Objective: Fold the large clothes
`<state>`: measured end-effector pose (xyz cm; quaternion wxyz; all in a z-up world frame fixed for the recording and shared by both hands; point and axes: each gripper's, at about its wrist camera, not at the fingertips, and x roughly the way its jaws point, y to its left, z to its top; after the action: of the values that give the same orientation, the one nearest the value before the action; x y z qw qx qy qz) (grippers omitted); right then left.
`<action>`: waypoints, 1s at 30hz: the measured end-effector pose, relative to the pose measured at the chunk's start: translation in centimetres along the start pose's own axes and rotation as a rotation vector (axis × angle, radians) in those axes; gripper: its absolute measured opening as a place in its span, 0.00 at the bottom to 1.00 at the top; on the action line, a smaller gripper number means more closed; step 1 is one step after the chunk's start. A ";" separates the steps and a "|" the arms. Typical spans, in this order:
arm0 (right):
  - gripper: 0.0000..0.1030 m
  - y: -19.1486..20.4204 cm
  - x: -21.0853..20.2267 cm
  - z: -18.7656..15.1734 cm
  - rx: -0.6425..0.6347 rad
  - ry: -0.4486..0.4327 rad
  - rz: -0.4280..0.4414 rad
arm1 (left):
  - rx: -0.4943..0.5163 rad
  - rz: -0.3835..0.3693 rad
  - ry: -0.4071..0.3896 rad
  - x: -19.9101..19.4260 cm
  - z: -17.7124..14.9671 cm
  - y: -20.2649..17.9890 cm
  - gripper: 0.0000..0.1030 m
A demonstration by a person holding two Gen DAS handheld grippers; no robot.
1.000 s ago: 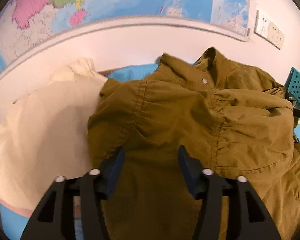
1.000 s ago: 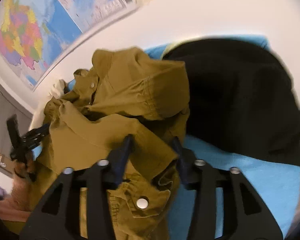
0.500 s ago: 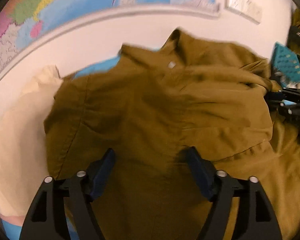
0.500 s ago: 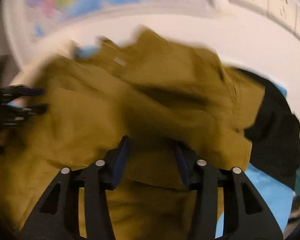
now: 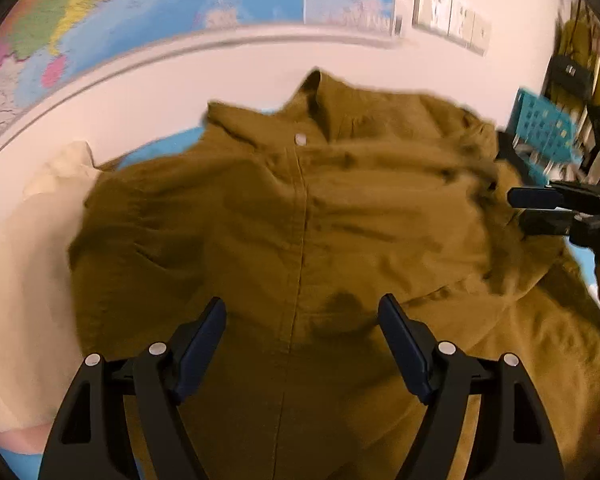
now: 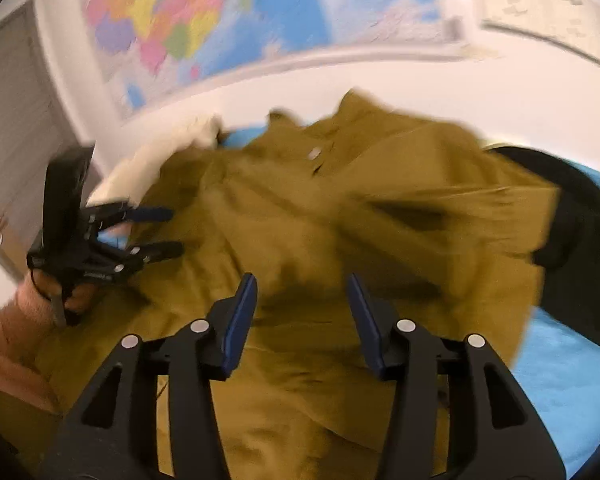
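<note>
Lying crumpled across the blue-covered worktop (image 6: 560,368), the olive shirt (image 5: 300,220) is sitting between a cream garment (image 5: 24,260) and a black garment (image 6: 572,216). The left hand-held gripper (image 5: 302,320) is hovering wide over it, gripping nothing; the right hand-held gripper (image 6: 302,296) is opening, its pads off the cloth.

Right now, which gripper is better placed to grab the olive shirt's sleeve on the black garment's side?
Right, probably. The right gripper, jaws opening and empty, hangs over the olive shirt nearer the black garment. The left gripper, open and empty, sits over the shirt's button placket by the cream garment.
</note>
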<state>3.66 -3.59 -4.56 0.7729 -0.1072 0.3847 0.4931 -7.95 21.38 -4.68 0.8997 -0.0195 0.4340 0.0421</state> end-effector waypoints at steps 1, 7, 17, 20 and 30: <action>0.45 -0.4 1.4 -0.3 0.005 0.038 -0.047 | -0.004 0.014 0.025 0.9 -0.1 0.0 0.75; 0.47 -2.6 0.7 -0.8 0.124 0.001 -0.051 | -0.052 0.025 0.015 0.9 -0.4 1.0 0.81; 0.61 -0.2 -6.4 -5.7 0.141 -0.091 0.031 | -0.112 -0.066 -0.093 -6.5 -5.3 1.7 0.81; 0.63 0.3 -6.6 -6.9 0.146 -0.080 0.033 | -0.120 -0.037 -0.088 -7.0 -6.3 1.3 0.81; 0.64 -0.1 -4.8 -9.2 0.195 -0.036 -0.029 | -0.052 0.003 -0.076 -7.6 -7.8 -1.4 0.81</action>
<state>-1.80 -11.92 -7.42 0.7936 -0.0282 0.4151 0.4440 -18.63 19.01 -3.63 0.9146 -0.0409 0.3984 0.0553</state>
